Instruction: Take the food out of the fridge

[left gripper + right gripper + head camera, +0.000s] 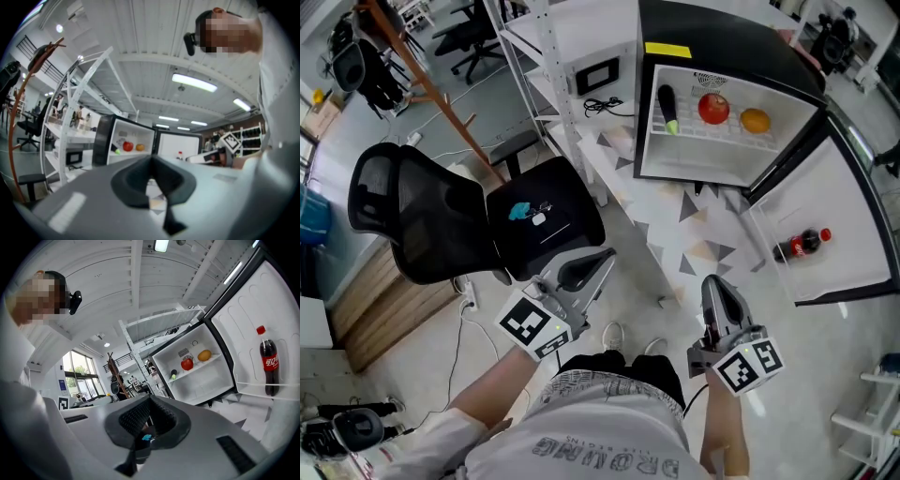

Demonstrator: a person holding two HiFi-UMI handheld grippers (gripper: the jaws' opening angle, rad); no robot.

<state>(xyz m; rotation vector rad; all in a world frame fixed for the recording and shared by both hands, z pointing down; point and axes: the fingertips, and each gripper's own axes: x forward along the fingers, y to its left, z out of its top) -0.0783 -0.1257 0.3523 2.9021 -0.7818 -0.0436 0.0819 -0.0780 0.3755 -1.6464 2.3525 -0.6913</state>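
L gripper (606,255), R gripper (713,283), both jaws clenched, empty, open fridge (727,37) at 1 o'clock w/ red fruit (713,108), orange (755,121), cola bottle (802,245) in door (853,202)

This looks to me like a lab or open office workspace. A black mesh office chair (403,216) sits at left centre, with more desk chairs (473,37) at the top left. A white metal rack (539,66) carries electronics, strip lights (193,82) line a ribbed ceiling, and a small black fridge (722,28) stands at the upper right.
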